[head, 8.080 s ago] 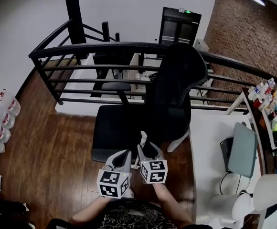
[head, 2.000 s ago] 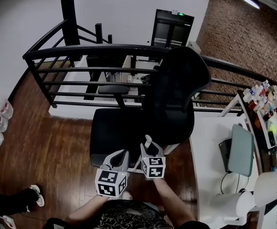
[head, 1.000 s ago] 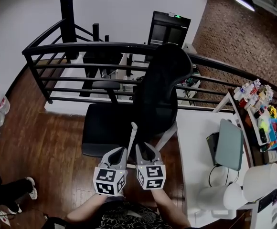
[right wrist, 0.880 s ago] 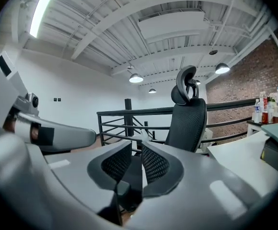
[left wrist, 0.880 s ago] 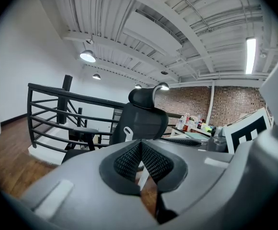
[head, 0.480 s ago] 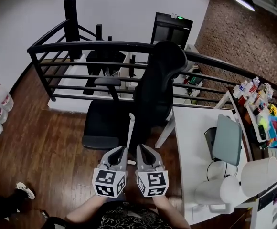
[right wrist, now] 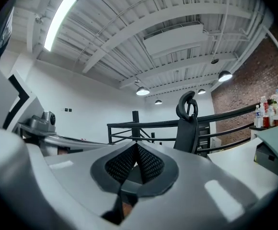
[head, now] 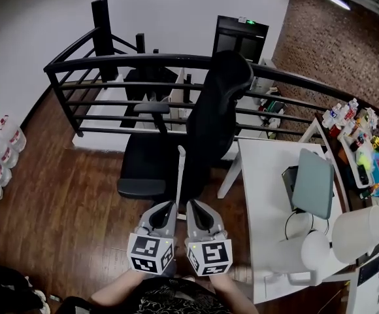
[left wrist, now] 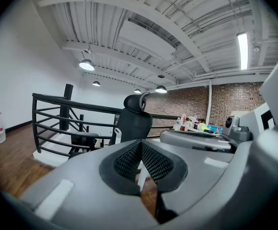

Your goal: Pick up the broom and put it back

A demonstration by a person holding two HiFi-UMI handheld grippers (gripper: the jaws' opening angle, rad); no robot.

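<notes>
Head view: the left gripper (head: 168, 207) and right gripper (head: 197, 207) are side by side, low centre, over the dark brown wooden plank floor (head: 65, 195), marker cubes toward the person.

The thin white broom handle (head: 179, 175) rises from the gap between the two gripper noses. Its capped top lies over the seat edge of the black mesh office chair (head: 212, 123). Its lower end is hidden behind the grippers, and no broom head is visible.

Left gripper (left wrist: 141, 145), own view: the black mesh pads are pressed together at the tips. A white sliver sits in the pocket under them. It can't be told whether that is the handle or whether the handle is pinched.

Right gripper (right wrist: 136, 147), own view: the pads are pressed together at the tips, with only a dark gap and a bit of brown below them. Nothing is clearly clamped. No view shows which gripper carries the handle.

The chair (left wrist: 134, 126) stands ahead of both grippers, with its back to the black metal railing (head: 144, 61). In the right gripper view the chair's (right wrist: 187, 123) headrest loop sits above the rail line.

The white rectangular table (head: 268, 195) is just right of the chair, with a grey flat screen-like slab (head: 313, 188) on it and white cylinders (head: 366, 231) at its near end. Clear plastic bottles (head: 6, 149) line the wall at far left, well apart from the grippers.
</notes>
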